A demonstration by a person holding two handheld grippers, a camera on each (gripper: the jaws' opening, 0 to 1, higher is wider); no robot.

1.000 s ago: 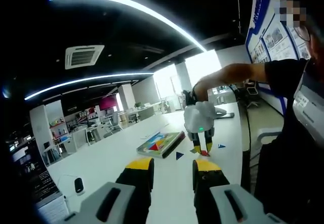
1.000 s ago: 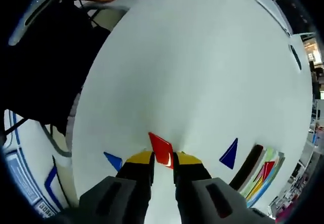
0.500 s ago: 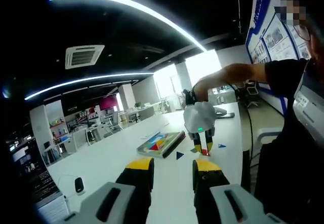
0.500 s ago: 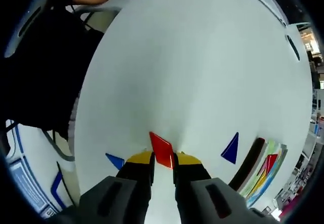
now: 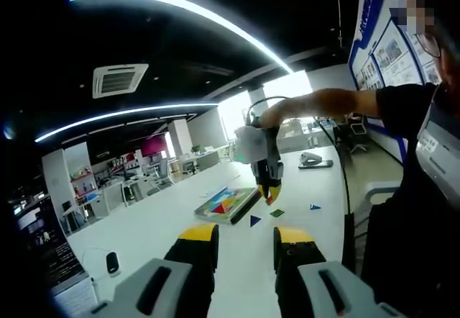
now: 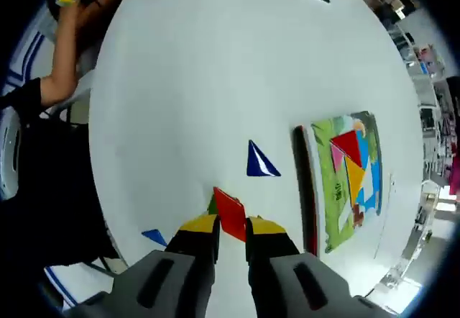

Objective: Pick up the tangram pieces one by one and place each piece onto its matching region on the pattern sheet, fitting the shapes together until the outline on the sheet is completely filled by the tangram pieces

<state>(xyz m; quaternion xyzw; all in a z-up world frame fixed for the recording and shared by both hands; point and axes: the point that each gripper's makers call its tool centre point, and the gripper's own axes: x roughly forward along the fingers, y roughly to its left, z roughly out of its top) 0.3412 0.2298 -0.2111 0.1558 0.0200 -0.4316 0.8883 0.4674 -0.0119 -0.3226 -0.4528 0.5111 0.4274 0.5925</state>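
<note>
— Where's the piece sitting for you?

— I've got the red piece [image 6: 230, 214] pinched between my right gripper [image 6: 231, 224]'s yellow-tipped jaws, clenched on it, its upper corner poking out past the tips. In the left gripper view that gripper [image 5: 271, 193] hangs in the air above the white table [image 5: 215, 250]. My left gripper [image 5: 243, 237] is held low over the table with its jaws parted, nothing between them.

— What's changed since a second ago?

— I've lifted the red piece off the table and swung toward the pattern sheet [image 6: 345, 181], which now lies ahead with coloured pieces on it. The larger blue triangle [image 6: 259, 161] sits between my jaws and the sheet; a small blue triangle [image 6: 154, 237] lies to the left, and a green piece [image 5: 277, 213] now shows where the gripper stood.
</note>
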